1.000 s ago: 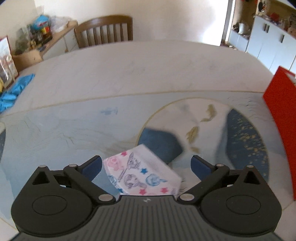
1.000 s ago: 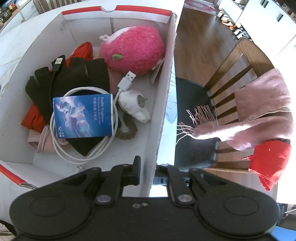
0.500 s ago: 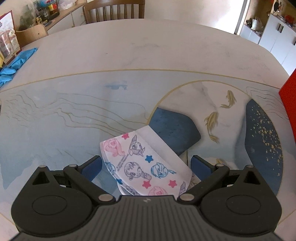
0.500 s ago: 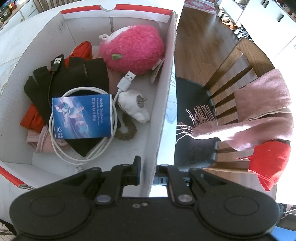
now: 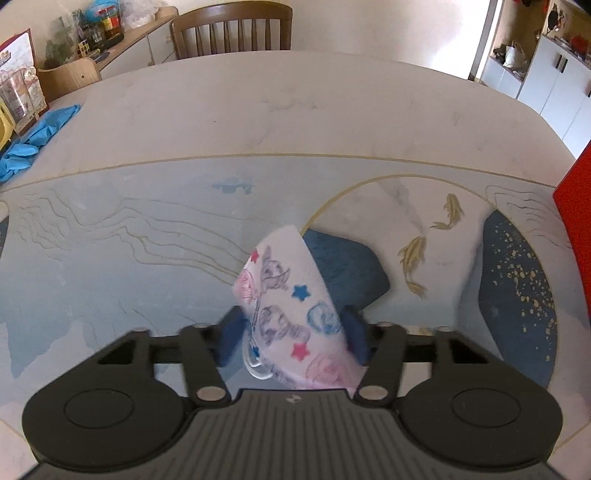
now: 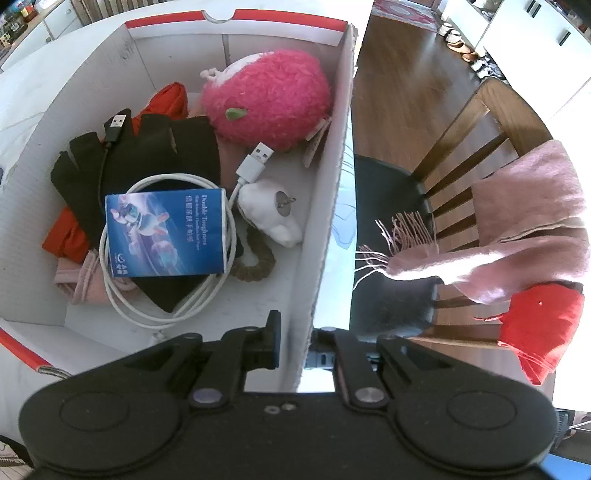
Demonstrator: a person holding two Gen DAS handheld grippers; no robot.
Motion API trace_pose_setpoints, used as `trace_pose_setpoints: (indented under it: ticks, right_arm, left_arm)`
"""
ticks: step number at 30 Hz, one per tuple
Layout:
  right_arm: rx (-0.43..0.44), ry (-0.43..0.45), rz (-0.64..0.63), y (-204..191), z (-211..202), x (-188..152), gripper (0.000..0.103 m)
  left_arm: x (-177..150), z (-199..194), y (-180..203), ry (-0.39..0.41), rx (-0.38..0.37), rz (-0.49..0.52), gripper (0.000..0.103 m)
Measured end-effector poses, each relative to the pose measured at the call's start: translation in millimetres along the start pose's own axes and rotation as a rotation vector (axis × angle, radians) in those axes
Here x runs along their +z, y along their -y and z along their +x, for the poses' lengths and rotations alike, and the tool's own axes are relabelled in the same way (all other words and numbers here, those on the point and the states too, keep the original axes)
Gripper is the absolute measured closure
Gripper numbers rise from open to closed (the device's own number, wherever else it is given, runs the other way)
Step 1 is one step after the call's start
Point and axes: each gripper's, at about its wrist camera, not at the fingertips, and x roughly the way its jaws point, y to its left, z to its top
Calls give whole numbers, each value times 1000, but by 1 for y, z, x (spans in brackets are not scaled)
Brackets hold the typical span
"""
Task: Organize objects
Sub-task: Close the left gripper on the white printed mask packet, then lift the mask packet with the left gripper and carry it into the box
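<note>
My left gripper [image 5: 293, 332] is shut on a white face mask [image 5: 291, 295] printed with pink and blue cartoon ponies and stars; the mask stands up between the blue pads, just above the patterned table [image 5: 147, 240]. My right gripper [image 6: 295, 343] is shut on the right wall [image 6: 328, 206] of a white and red cardboard box. Inside the box lie a pink plush toy [image 6: 269, 99], a black glove [image 6: 147, 155], a white USB cable [image 6: 229, 206], a blue tissue pack [image 6: 166, 232], a small white toy [image 6: 269, 210] and red cloth [image 6: 166, 99].
The red outer side of the box [image 5: 576, 221] shows at the right edge of the left wrist view. Blue gloves [image 5: 33, 140] lie at the table's far left. A wooden chair [image 5: 232, 29] stands behind the table. Another chair [image 6: 461, 177] carries a pink scarf [image 6: 517, 240] and red cloth.
My left gripper has closed on the face mask, which now stands upright between the pads instead of lying flat. The right gripper and box have not moved.
</note>
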Motion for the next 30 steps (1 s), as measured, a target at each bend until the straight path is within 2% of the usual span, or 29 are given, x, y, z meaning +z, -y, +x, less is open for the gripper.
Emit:
trace_pose_setpoints:
  ticks: [1,2,3,5,11,16,25,30]
  right_arm:
    - [1,1,-1,0,0,0,94]
    - [2,2,-4,0,0,-1,94]
    - [3,4,-5,0,0,-1,94]
    - [7,7,-4,1,-1,-1,94]
    - [18,12,-13,3,-1,-2,95]
    - [22,17,-19,3,-2,-1,95]
    - [33,37,-28,5,-6,-1,95]
    - [42,46,-28,6,-7,-1,95]
  left_arm:
    - [0,-2,1,0,-3,2,66]
    - [0,-3,2,0,-6,3,72]
    - [0,-4,3,1,-12,4,72]
    - [-1,-8,5,8,-24,5,80]
    - [-1,-26,13,22,-50,7,81]
    - [0,-52,33,36,-106,40,82]
    - [9,-103,100,91,-251,188,81]
    - [11,-123,149,111,-337,310,81]
